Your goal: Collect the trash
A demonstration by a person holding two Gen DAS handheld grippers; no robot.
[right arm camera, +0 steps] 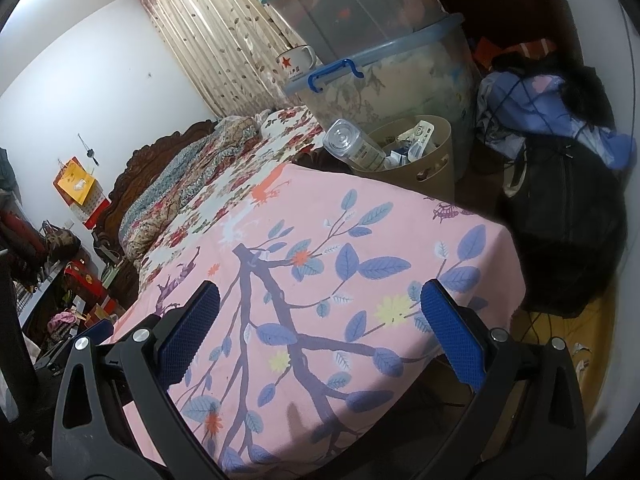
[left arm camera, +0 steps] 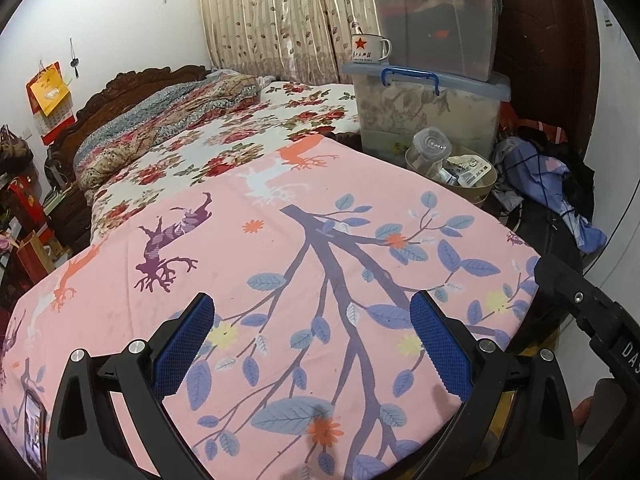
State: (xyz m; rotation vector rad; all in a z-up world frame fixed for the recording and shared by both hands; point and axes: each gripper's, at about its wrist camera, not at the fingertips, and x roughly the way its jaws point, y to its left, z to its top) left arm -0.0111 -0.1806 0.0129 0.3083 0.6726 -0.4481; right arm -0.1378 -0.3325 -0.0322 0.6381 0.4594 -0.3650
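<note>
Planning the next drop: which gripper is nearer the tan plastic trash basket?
Right, probably. The right gripper hovers open over the pink cloth's near-right part; the left gripper sits further left, with the tan plastic trash basket beyond the cloth's far edge.

1. White walls [left arm camera: 120,12]; leaf-patterned curtains [left arm camera: 280,20] glow with daylight.
2. A bed [left arm camera: 224,128] with a carved dark wooden headboard [left arm camera: 132,84] carries floral bedding.
3. Stacked clear storage bins [left arm camera: 432,80] stand beside a dark wooden wardrobe [left arm camera: 536,48].

A home bedroom; carved-headboard bed [left arm camera: 132,120] with floral bedding, leaf-print curtains [left arm camera: 280,16], stacked storage bins [left arm camera: 432,64].
</note>
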